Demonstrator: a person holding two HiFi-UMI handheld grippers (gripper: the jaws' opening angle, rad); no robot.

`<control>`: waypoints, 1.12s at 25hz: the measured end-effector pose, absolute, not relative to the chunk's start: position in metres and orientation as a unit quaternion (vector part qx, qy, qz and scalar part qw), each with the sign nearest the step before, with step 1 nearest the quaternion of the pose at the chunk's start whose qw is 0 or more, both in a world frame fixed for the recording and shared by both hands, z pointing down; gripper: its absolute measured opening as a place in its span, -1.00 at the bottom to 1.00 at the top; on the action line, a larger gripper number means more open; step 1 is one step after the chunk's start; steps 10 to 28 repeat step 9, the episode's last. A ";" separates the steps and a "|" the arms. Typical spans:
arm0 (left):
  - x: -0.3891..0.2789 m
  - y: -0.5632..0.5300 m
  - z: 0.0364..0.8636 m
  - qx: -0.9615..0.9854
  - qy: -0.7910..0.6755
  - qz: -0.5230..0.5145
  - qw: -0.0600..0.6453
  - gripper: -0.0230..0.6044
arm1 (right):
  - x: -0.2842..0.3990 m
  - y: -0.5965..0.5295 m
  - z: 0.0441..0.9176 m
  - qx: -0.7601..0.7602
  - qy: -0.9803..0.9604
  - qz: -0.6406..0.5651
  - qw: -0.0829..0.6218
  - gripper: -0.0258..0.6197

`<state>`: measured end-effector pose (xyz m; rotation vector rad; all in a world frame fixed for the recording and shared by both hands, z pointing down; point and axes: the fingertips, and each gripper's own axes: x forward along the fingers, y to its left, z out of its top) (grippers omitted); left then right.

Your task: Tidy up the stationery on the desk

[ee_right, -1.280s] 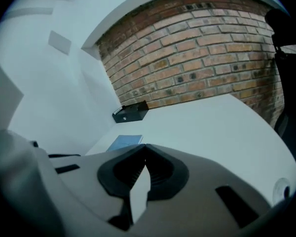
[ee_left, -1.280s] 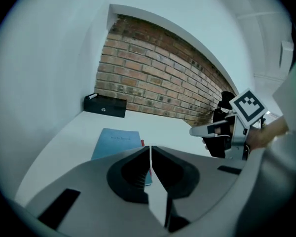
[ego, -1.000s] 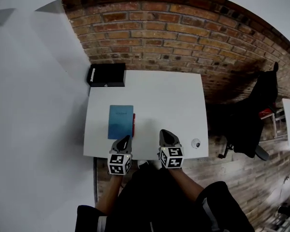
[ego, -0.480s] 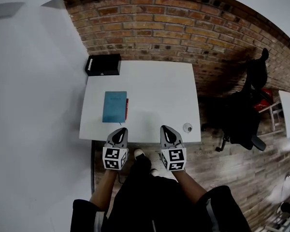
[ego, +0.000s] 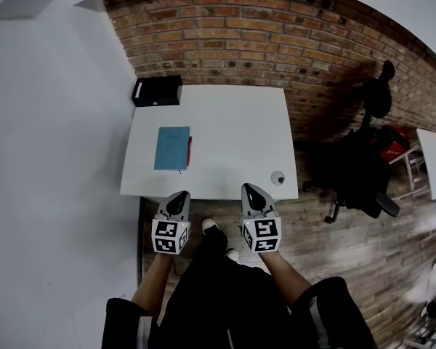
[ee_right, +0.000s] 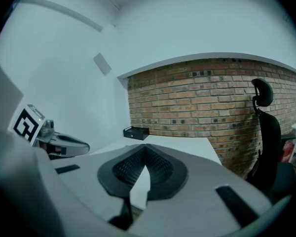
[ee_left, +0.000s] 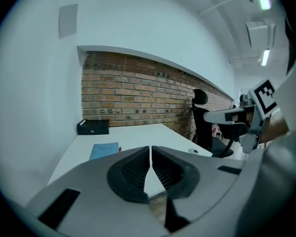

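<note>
A blue notebook (ego: 172, 148) lies on the left part of the white desk (ego: 232, 129), and a red pen (ego: 189, 151) rests along its right edge. My left gripper (ego: 180, 195) hovers just off the desk's near edge, below the notebook, shut and empty. My right gripper (ego: 248, 188) is level with it to the right, also shut with nothing in it. In the left gripper view the jaws (ee_left: 150, 147) meet in front of the notebook (ee_left: 104, 150). The right gripper view shows its jaws (ee_right: 145, 147) closed over the desk's near edge.
A black box (ego: 157, 91) sits at the desk's far left corner against the brick wall. A small round white object (ego: 278, 178) lies near the front right corner. A black office chair (ego: 363, 173) stands to the right. A white wall borders the left.
Both grippers have drawn back from over the desk's front part to just off its near edge. The notebook and pen have not moved.
</note>
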<state>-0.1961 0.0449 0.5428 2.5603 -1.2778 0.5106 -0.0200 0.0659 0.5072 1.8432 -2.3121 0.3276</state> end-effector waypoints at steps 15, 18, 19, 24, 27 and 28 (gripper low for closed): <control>-0.199 0.074 0.544 0.875 -0.434 0.179 0.115 -0.84 | -0.022 0.093 0.507 0.616 -0.776 0.109 0.083 -0.85; -0.199 0.074 0.544 0.875 -0.434 0.179 0.115 -0.84 | -0.022 0.093 0.507 0.616 -0.776 0.109 0.083 -0.85; -0.199 0.074 0.544 0.875 -0.434 0.179 0.115 -0.84 | -0.022 0.093 0.507 0.616 -0.776 0.109 0.083 -0.85; -0.199 0.074 0.544 0.875 -0.434 0.179 0.115 -0.84 | -0.022 0.093 0.507 0.616 -0.776 0.109 0.083 -0.85; -0.199 0.074 0.544 0.875 -0.434 0.179 0.115 -0.84 | -0.022 0.093 0.507 0.616 -0.776 0.109 0.083 -0.85; -0.199 0.074 0.544 0.875 -0.434 0.179 0.115 -0.84 | -0.022 0.093 0.507 0.616 -0.776 0.109 0.083 -0.85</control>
